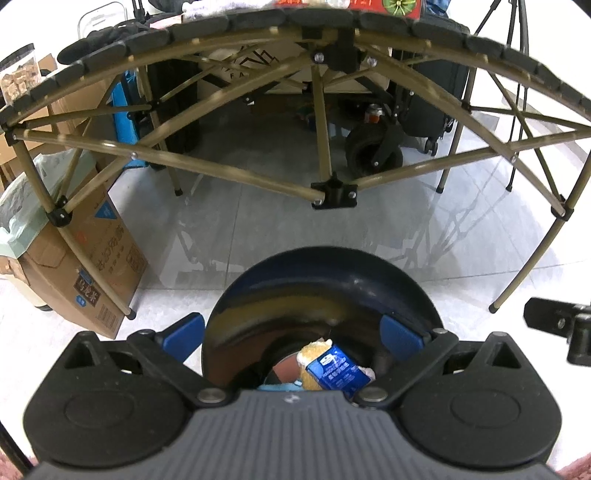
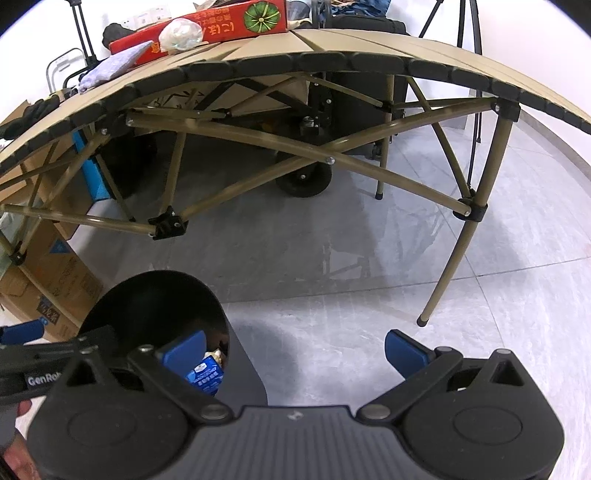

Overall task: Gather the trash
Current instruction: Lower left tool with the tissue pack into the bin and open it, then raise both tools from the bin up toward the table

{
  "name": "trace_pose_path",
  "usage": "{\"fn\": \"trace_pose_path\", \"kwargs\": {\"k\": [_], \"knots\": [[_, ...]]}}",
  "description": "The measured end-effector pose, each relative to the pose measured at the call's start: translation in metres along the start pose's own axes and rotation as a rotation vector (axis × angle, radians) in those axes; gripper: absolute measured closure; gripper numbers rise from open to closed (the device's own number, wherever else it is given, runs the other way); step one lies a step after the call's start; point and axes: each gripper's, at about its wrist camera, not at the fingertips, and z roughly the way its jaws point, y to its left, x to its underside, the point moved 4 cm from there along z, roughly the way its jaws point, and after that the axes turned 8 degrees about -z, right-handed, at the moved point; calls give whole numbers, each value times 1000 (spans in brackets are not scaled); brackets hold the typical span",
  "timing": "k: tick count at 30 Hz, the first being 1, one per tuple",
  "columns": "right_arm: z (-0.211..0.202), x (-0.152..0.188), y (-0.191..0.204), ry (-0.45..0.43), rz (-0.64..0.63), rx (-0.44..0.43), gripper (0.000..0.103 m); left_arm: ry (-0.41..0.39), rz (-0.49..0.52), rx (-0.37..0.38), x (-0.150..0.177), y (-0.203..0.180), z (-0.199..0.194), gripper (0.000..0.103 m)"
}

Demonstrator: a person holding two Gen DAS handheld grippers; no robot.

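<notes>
The left gripper [image 1: 291, 336] hangs directly above a dark round bin [image 1: 325, 280] that stands on the grey tiled floor [image 1: 258, 221]. Its jaws are fully released; the blue pads [image 1: 184, 334] sit either side of the bin's mouth, with nothing visibly clamped between them. Inside the bin, near the bottom, lies a blue carton [image 1: 334, 371] with white print, resting against a pale yellow crumpled item [image 1: 314, 349]. Other scraps lie beneath them but are too dark to identify.

The right gripper [image 2: 295, 354] points down at bare floor just to the right of the bin [image 2: 155, 295] as this view shows it. Its jaws are also released, spread wide, and hold nothing. The left pad of this gripper overlaps the bin rim in the view; whether it touches the rim cannot be told. The blue carton [image 2: 205, 374] is visible through the bin mouth. Part of the left gripper's body enters at the lower left edge, with a hand [image 2: 16, 413] partly visible beneath it.

Beyond the bin stands a folding counter [image 2: 369, 48] with a tan slatted top and a crossed tan frame. On the counter lie a red box [image 2: 221, 26], a crumpled clear wrapper [image 2: 181, 35] and a grey-blue cloth [image 2: 110, 66]. A cardboard box [image 1: 96, 266] lined with a pale green bag stands on the floor at the left.
</notes>
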Motion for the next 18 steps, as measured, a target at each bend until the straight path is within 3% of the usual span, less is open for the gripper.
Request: {"fn": "trace_pose_path", "kwargs": {"k": [7,18], "knots": [[-10,-5,1,-29,0,-16,0,-54,-3,9,-10,2,-16,0],[-59,-28,12,-184,-22,-71,0,-199,-9,27,-28,14,-65,0]]}}
